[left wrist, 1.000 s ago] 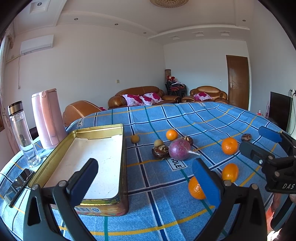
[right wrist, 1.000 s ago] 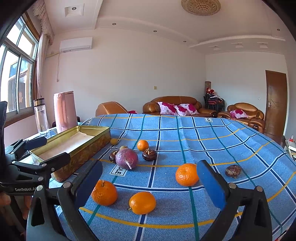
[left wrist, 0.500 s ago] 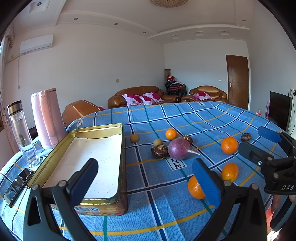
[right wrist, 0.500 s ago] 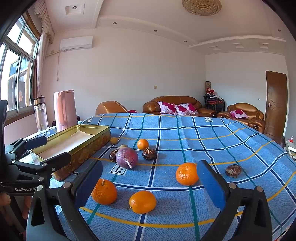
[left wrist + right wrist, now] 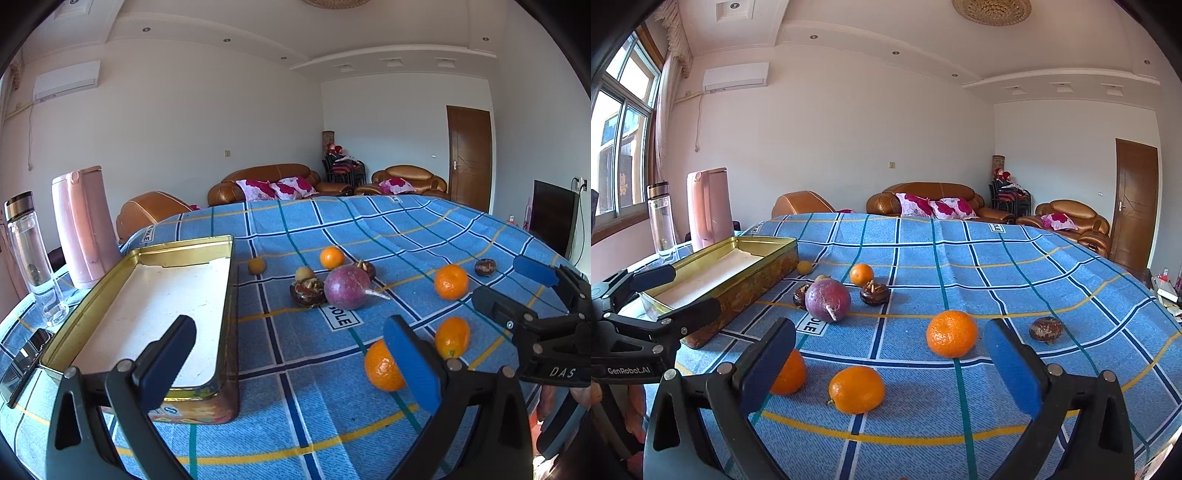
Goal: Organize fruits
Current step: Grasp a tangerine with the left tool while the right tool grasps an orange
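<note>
A blue checked tablecloth covers the table; the open gold tin sits empty near its left edge; purple fruit, oranges and mangosteens lie mid-cloth; left gripper and right gripper both gape wide, holding nothing.

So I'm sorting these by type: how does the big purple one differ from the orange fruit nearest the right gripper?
The purple root is dull purple with a pale tail; the orange is glossy orange with none. The purple root is bigger and lies farther back, near the tin; the orange lies close to the right gripper. Both are roundish and rest loose on the tablecloth.
</note>
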Demonstrator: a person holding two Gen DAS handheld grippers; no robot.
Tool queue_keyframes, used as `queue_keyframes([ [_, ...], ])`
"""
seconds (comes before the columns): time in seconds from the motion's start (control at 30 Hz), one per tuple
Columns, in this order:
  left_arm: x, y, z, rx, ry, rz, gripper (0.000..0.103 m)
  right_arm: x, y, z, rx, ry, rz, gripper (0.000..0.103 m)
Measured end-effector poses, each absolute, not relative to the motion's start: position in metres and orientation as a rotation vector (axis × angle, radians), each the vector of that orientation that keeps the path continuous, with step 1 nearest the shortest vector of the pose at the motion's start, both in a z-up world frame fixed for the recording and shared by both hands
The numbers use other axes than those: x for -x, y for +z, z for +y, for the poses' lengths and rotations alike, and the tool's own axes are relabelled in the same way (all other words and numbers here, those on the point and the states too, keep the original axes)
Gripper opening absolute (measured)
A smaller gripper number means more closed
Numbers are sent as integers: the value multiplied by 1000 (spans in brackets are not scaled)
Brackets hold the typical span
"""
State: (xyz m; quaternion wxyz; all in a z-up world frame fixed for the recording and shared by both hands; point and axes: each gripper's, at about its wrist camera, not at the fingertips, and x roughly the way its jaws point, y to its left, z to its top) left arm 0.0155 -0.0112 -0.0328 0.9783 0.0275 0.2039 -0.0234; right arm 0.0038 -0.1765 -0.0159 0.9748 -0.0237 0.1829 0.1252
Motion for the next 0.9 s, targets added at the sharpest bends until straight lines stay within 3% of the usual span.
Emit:
queue_keyframes([
  [0.4,-20,-44,-31,-96,-113,445,102,-15,-35,-189,58,239,454,102],
  [0.67,-22,-47,-37,-97,-154,471,88,-19,-44,-173,117,308,506,99],
  [0.77,-24,-49,-39,-92,-173,488,88,-29,-51,-164,146,345,566,87],
  [0.83,-26,-51,-42,-95,-185,496,88,-34,-56,-162,150,367,600,65],
  [0.9,-28,-52,-45,-93,-204,511,88,-36,-58,-162,145,399,626,56],
])
